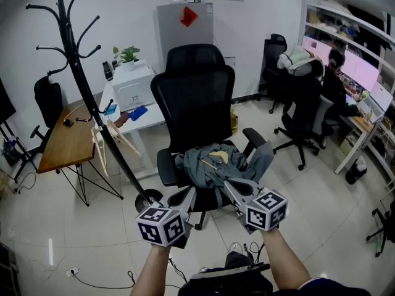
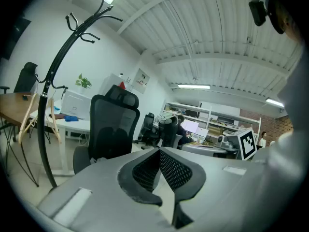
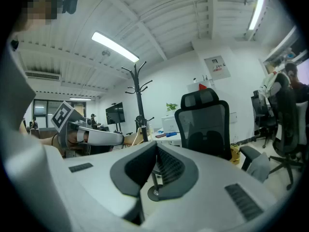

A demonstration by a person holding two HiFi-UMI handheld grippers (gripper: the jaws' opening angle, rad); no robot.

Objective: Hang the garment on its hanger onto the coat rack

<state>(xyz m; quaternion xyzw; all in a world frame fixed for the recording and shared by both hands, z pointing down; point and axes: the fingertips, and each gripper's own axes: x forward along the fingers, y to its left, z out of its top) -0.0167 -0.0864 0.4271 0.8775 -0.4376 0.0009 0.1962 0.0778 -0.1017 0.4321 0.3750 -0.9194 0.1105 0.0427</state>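
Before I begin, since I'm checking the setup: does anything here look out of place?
Yes: the grey garment lies crumpled on the seat of the black office chair, its wooden hanger half buried in the folds, rather than hanging. The coat rack beside it bears no clothing.

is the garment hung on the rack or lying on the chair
Lying on the chair: the garment is crumpled there, apart from the coat rack.
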